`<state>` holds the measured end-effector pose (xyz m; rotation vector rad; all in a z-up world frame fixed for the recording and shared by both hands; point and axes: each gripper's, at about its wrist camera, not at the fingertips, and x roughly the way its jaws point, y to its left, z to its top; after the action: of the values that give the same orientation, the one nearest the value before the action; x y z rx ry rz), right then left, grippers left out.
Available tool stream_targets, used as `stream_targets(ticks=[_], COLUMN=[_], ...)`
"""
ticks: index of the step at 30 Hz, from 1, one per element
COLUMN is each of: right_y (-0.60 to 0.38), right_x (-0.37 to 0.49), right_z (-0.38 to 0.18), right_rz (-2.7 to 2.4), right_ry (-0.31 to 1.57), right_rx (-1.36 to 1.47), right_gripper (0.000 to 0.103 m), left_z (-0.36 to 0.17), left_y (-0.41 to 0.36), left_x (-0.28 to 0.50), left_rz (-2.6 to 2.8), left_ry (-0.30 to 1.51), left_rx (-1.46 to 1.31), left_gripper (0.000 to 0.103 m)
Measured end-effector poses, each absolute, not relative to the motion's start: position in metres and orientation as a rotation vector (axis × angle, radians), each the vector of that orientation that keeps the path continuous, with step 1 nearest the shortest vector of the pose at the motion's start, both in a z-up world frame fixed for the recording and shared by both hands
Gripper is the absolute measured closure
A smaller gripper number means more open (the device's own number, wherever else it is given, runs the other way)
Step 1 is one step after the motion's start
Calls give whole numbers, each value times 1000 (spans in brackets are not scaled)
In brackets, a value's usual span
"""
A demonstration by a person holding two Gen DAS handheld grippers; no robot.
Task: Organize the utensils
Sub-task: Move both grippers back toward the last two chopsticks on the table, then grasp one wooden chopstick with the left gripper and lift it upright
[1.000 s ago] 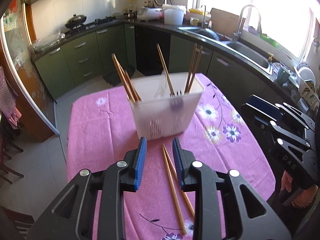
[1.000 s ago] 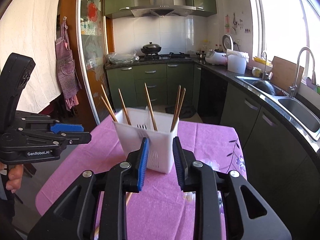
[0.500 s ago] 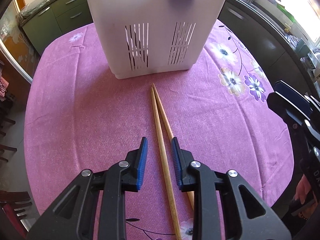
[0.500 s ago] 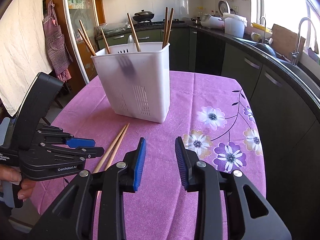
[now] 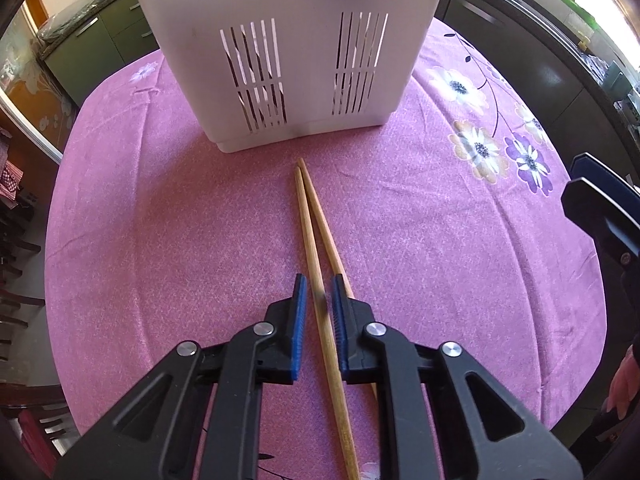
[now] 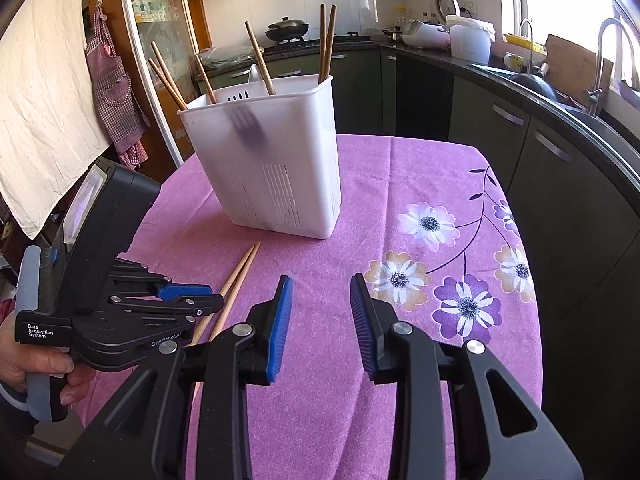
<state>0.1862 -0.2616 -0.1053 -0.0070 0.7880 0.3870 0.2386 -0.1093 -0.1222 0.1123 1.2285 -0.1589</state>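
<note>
Left gripper is low over the desk, fingers straddling one chopstick with gaps either side, not clenched. Second chopstick lies just beside it, tips near the white utensil holder. Right gripper hovers released, holding nothing.
</note>
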Motion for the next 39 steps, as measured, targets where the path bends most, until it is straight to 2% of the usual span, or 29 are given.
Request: stream_targets(ticks=[12, 14, 18, 27, 32, 39], right_y=[-259, -259, -262, -260, -245, -206], right_x=[187, 187, 186, 188, 198, 218], right_z=[-108, -108, -107, -104, -110, -131], right_rz=[398, 398, 394, 406, 433, 461], right_ry=[799, 800, 798, 811, 858, 941], right_rx=[-1, -1, 4, 8, -9, -73], right_gripper=[72, 72, 72, 72, 68, 68], left_z=[-130, -130, -128, -61, -23, 0], left_y=[-112, -111, -108, -77, -60, -47], left_x=[251, 252, 254, 223, 189, 146], left_rz=[-158, -156, -160, -163, -166, -157], left_ry=[1243, 1240, 1238, 1068, 958, 855], left_rx=[106, 113, 95, 56, 45, 48], left_gripper=[91, 95, 96, 96, 97, 97])
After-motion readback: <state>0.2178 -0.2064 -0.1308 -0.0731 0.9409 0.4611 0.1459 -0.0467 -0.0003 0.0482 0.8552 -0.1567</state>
